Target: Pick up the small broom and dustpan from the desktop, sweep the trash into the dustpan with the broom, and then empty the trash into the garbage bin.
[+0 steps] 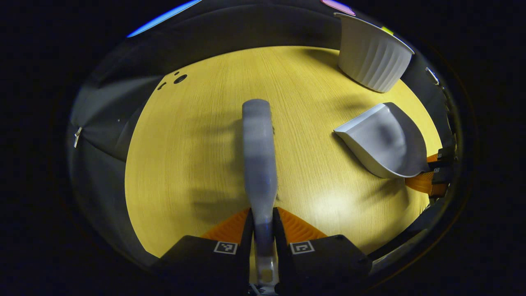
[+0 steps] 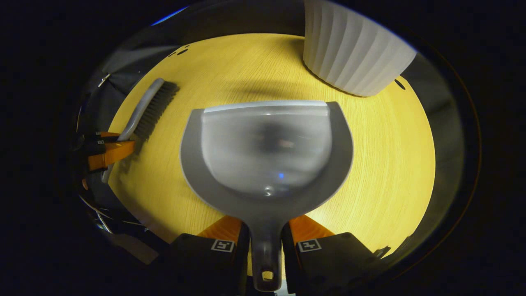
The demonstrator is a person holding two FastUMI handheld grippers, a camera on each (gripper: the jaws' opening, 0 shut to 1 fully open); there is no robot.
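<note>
My left gripper [image 1: 263, 230] is shut on the handle of the small grey broom [image 1: 259, 156], which points forward over the yellow desktop [image 1: 185, 156]. The broom [image 2: 146, 109] also appears at the left of the right gripper view, bristles turned to the right, held by the left gripper [image 2: 107, 150]. My right gripper [image 2: 265, 242] is shut on the handle of the grey dustpan [image 2: 267, 152], whose scoop faces ahead, just above the desktop. In the left gripper view the dustpan [image 1: 384, 139] hangs at the right, with the right gripper [image 1: 437, 172] behind it. I cannot make out any trash in the pan.
A white ribbed garbage bin [image 1: 372, 55] stands at the far right of the desktop; in the right gripper view the bin [image 2: 351, 53] is just beyond the dustpan's front edge. A few small dark holes [image 1: 177, 79] mark the desktop's far left. Dark booth wall surrounds the desktop.
</note>
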